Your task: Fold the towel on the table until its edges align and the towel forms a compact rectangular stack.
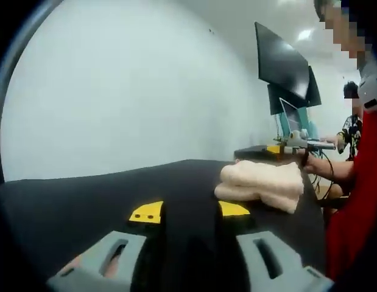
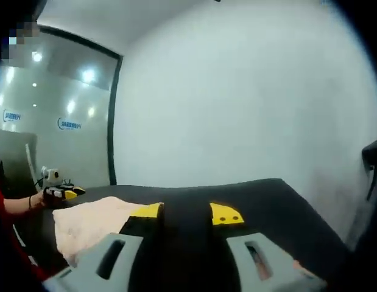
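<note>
Left gripper view: the folded towel (image 1: 261, 185) lies on the tabletop (image 1: 84, 201), ahead and to the right of the left gripper (image 1: 189, 213); the right gripper (image 1: 298, 146) is behind the towel, monitors (image 1: 282, 67) farther back. Right gripper view: the towel (image 2: 91, 222) lies left of the right gripper (image 2: 185, 214), the left gripper (image 2: 60, 191) at its far left edge.

White wall (image 2: 249, 97), glass partition (image 2: 54, 121) (ceiling lights reflected), dark monitors (image 1: 282, 67).
</note>
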`<state>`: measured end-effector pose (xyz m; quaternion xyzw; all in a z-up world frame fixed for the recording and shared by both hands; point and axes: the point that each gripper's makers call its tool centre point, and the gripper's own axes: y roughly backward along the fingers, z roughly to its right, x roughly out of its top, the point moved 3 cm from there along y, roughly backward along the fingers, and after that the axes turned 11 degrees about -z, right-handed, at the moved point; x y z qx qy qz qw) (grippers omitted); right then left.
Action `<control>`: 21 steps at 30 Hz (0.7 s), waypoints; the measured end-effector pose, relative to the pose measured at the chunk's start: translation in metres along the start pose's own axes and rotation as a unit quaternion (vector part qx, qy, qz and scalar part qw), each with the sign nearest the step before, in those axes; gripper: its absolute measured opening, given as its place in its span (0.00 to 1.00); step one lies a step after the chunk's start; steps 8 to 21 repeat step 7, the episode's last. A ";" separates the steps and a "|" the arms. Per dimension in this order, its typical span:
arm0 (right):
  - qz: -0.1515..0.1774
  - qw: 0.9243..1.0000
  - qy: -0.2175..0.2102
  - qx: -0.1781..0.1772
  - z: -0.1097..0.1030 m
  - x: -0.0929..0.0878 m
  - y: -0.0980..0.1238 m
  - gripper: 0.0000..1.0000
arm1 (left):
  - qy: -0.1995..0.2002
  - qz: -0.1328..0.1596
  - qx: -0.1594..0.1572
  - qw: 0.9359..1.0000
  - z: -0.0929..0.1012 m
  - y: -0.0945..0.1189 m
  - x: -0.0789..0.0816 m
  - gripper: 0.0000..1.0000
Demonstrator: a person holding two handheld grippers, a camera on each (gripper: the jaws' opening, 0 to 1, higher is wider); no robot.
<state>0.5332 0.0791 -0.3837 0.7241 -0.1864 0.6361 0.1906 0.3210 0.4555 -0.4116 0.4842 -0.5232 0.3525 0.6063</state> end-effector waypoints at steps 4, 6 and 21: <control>-0.002 1.000 0.010 0.009 -0.009 0.002 -0.004 0.22 | 0.004 0.004 -0.002 1.000 -0.002 0.000 0.001 0.26; 0.003 1.000 0.012 0.009 -0.011 0.004 -0.004 0.22 | 0.005 0.012 -0.006 1.000 -0.001 0.001 0.003 0.26; 0.004 1.000 0.012 0.007 -0.012 0.004 -0.004 0.22 | 0.005 0.013 -0.006 1.000 -0.001 0.002 0.003 0.26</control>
